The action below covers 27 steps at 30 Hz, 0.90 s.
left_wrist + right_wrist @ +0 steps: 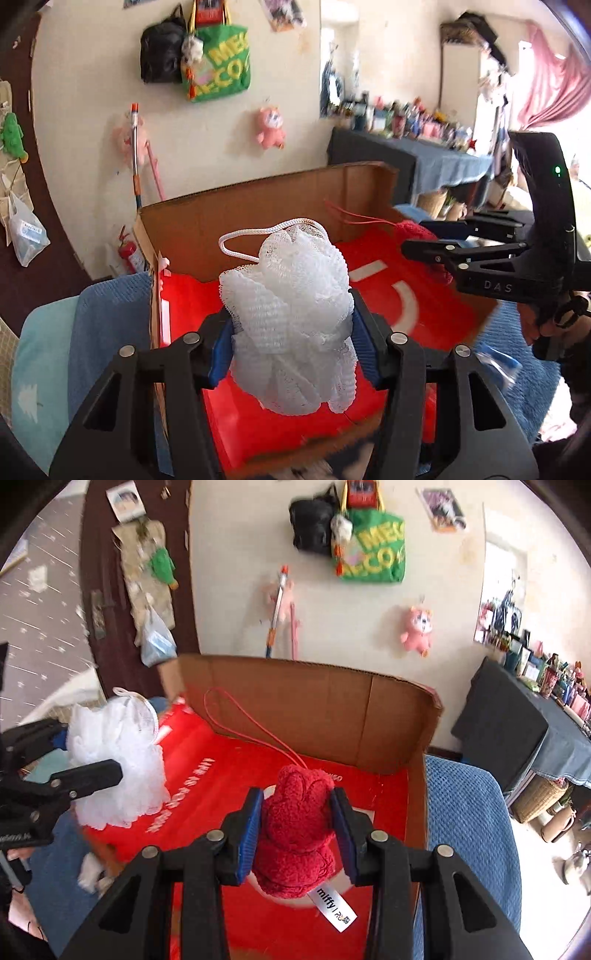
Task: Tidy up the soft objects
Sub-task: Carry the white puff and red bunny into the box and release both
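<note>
**Holding Two Soft Things Over a Box**

Squeezing a fluffy white bath puff (291, 325), the left gripper (291, 332) has its blue pads pressed into both sides of it. The puff has a white cord loop on top. It hangs in the air above the left part of a cardboard box (258, 206).

The right gripper (297, 834) pinches a red fuzzy bunny toy (295, 830) between its own blue pads. A white tag (332, 904) with "miffy" on it hangs from the bunny. A thin red string goes from the toy's top toward the back of the box. The bunny is up over the right part of the box.

The box is open on top. Its floor is covered with a shiny red bag (229, 775) with white letters. The box sits on a blue bumpy blanket (465, 830).

Behind the box is a cream wall (221, 129). A green tote bag (221, 62) and a black bag (160, 55) hang there, and a pink plush toy (271, 127) too. On the left is a dark brown door (107, 590). On the right, a long table with a blue cloth (439, 162) holds many small things. A pink curtain (550, 85) hangs by the bright window.
</note>
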Motion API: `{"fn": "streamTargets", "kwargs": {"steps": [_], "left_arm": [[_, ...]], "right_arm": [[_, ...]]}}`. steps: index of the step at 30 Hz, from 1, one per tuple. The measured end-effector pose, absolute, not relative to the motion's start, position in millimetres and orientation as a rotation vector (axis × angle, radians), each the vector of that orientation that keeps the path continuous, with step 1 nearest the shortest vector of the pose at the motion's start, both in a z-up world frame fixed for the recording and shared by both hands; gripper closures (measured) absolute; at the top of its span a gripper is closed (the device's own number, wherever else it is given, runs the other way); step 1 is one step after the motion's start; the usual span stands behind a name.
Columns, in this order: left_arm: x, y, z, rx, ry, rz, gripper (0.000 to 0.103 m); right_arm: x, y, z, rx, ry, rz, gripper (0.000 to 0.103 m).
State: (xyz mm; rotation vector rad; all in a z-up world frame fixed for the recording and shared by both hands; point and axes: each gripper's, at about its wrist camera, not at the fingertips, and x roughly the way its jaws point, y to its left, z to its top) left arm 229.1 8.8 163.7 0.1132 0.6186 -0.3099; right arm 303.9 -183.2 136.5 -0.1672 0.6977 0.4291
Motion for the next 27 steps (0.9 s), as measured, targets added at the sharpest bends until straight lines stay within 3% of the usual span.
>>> {"fn": "streamTargets", "kwargs": {"steps": [9,27], "left_arm": [[327.5,-4.0,131.8,0.127,0.785,-0.268,0.050],[395.0,1.8,86.2,0.085,0.905,-0.186,0.050]], "right_arm": [[412.7,-170.0,94.6,-0.154,0.917,0.350,0.063],[453.3,-175.1,59.5,-0.262,1.050,0.219,0.062]]}}
